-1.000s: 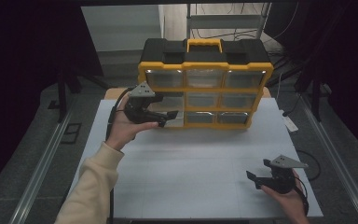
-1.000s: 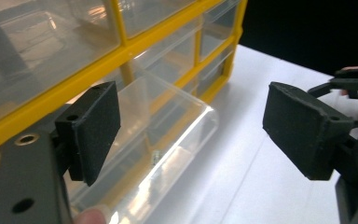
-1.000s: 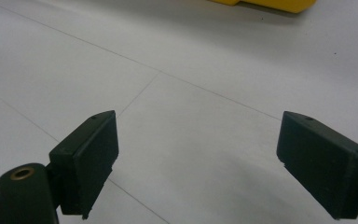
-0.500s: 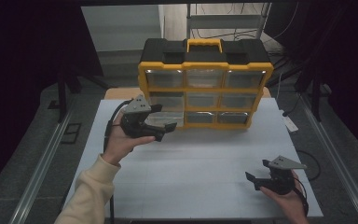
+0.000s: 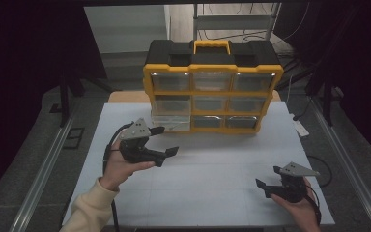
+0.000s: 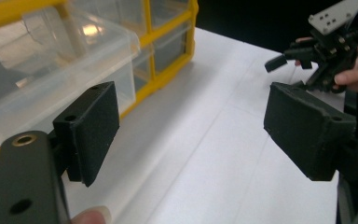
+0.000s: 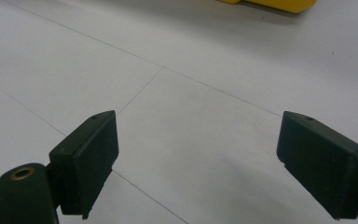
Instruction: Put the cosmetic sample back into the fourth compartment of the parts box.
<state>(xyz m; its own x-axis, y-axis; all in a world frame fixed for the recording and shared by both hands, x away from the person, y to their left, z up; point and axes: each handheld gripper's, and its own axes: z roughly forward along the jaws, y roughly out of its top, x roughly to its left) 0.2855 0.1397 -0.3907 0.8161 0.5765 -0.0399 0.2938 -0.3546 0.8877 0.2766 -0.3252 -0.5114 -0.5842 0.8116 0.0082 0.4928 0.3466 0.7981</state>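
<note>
High view, from the largest thing down: the white table (image 5: 212,179) fills the lower frame, with the yellow-and-black drawer organizer (image 5: 212,87) standing at upper centre. Its lower-left clear drawer (image 5: 170,122) sticks out from the frame, so I judge the pull-out done; emptying or shutting it remains. The left gripper (image 5: 162,142) sits left of centre, just in front of that drawer, jaws wide apart, touching and holding nothing. The right gripper (image 5: 265,186) rests at lower right, well apart from the organizer, jaws spread and empty.

Clear drawer (image 6: 51,60) (pulled out) beside left gripper (image 6: 191,126)
</note>
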